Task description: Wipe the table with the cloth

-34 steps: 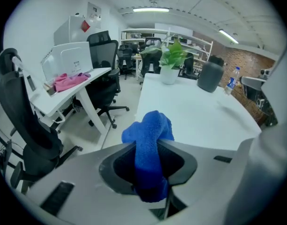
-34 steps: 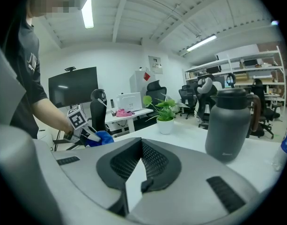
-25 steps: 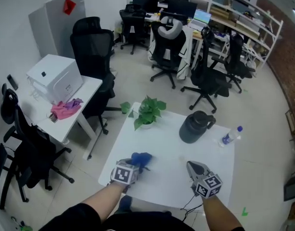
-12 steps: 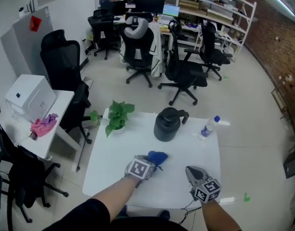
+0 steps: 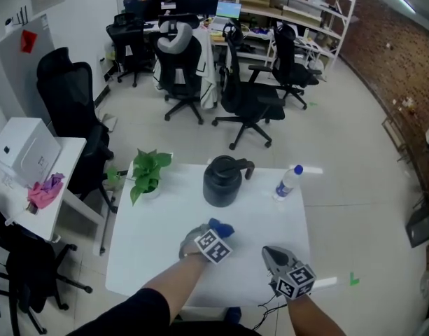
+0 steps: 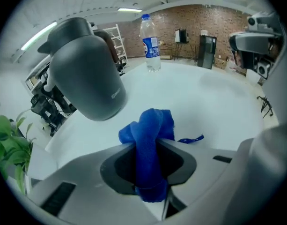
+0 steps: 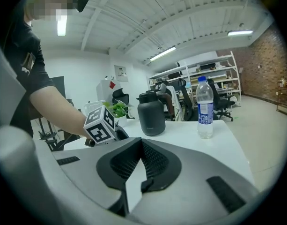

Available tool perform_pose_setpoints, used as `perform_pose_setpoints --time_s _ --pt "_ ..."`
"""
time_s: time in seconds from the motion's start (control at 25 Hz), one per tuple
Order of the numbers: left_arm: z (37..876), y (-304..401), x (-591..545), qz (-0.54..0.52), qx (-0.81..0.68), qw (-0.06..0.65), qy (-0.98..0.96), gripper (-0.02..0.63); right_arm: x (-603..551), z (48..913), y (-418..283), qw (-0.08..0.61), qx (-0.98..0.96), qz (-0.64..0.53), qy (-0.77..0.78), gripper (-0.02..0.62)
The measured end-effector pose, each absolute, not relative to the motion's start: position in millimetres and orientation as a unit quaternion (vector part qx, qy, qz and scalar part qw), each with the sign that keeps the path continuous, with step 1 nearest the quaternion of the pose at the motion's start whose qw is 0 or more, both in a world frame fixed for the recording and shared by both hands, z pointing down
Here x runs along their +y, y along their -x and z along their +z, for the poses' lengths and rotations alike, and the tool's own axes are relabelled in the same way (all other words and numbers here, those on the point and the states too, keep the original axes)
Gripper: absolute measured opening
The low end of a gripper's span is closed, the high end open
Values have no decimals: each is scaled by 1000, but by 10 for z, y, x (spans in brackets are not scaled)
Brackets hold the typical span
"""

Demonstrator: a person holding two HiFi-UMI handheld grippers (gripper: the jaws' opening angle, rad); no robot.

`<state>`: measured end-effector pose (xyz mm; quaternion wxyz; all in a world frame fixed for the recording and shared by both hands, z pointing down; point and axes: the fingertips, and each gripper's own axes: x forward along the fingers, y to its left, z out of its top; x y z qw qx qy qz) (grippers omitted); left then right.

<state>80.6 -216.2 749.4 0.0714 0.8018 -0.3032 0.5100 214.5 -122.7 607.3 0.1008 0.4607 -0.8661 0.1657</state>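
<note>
The left claw [image 6: 150, 146] is closing tight on one blue cloth [image 6: 150, 125], and a fold of it is pinched upright between the jaws. The rest bunches out in front onto the white bench [image 5: 151, 257], with a thin blue tag trailing to one side. From the head view that claw [image 5: 215, 231] sits near the middle of the bench with the cloth [image 5: 222, 226] at its tip. The right claw [image 7: 142, 146] has its jaws pressed together with nothing between them. It hovers [image 5: 272, 256] near the bench's front edge, to the right of the left one and apart from it.

Past the cloth stands one dark grey jug [image 5: 221, 180], lid on and handle to the right. One clear water bottle [image 5: 287, 182] with a blue cap and label stands upright to the jug's right. One potted green plant [image 5: 145, 173] sits at the far left of the bench. So there are four things on the bench, all apart from each other.

To the left is a second, smaller bench [image 5: 67, 187] carrying one white box [image 5: 25, 149] and one pink rag [image 5: 45, 191]. I can count at least five black office chairs on the floor beyond.
</note>
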Motion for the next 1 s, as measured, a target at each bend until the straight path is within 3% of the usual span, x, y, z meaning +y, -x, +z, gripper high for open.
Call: perform_pose_setpoints --time_s 1.0 --pt "7556 -827 -2168 584 -229 74 -776 72 -1162 6149 -2015 110 -873 168 -444 3"
